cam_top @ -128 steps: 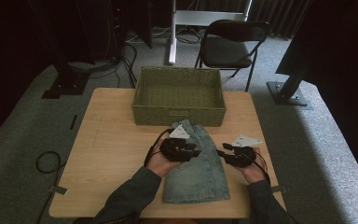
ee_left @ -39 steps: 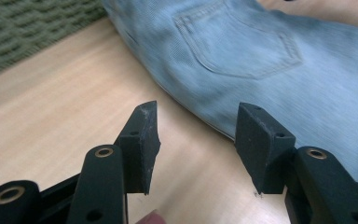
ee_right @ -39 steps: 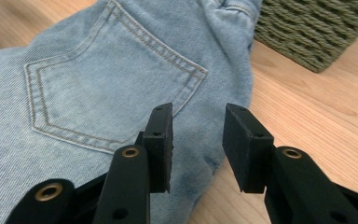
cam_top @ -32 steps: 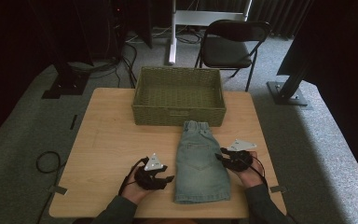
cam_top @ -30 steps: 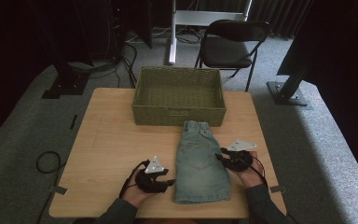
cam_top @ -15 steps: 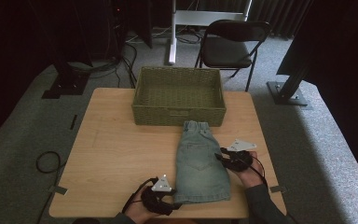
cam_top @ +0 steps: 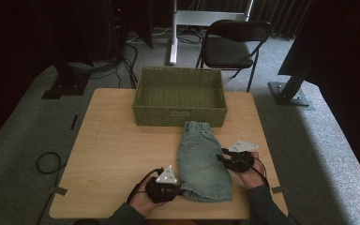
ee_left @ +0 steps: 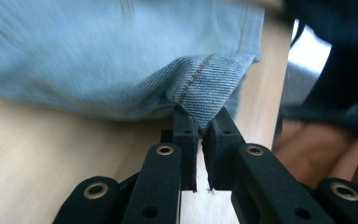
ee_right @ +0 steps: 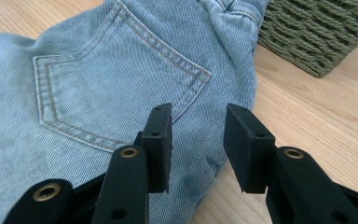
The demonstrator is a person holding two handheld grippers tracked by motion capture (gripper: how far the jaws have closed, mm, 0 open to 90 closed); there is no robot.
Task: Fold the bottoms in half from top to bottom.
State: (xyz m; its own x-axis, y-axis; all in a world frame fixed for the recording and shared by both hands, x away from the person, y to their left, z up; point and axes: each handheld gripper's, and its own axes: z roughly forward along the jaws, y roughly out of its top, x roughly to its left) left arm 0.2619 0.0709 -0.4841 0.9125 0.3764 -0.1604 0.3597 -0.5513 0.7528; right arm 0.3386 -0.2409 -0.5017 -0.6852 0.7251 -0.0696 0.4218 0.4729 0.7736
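High view: folded denim shorts point(cam_top: 200, 161) lie on a wooden table point(cam_top: 108, 150), just in front of a green wicker basket point(cam_top: 179, 96). The left gripper point(cam_top: 176, 191) is at the shorts' near left corner; the right gripper point(cam_top: 222, 158) is at their right edge.

Left gripper view: its jaws have just closed and pinch a hem corner of the shorts point(ee_left: 205, 86), lifting it.

Right gripper view: its jaws stand spread over the shorts point(ee_right: 116, 84) near a back pocket, pinching nothing.

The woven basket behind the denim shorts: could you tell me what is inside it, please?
Nothing shows inside the woven basket: its visible woven floor is bare. The strip behind its near wall is hidden. The denim shorts lie outside, waistband against that wall.
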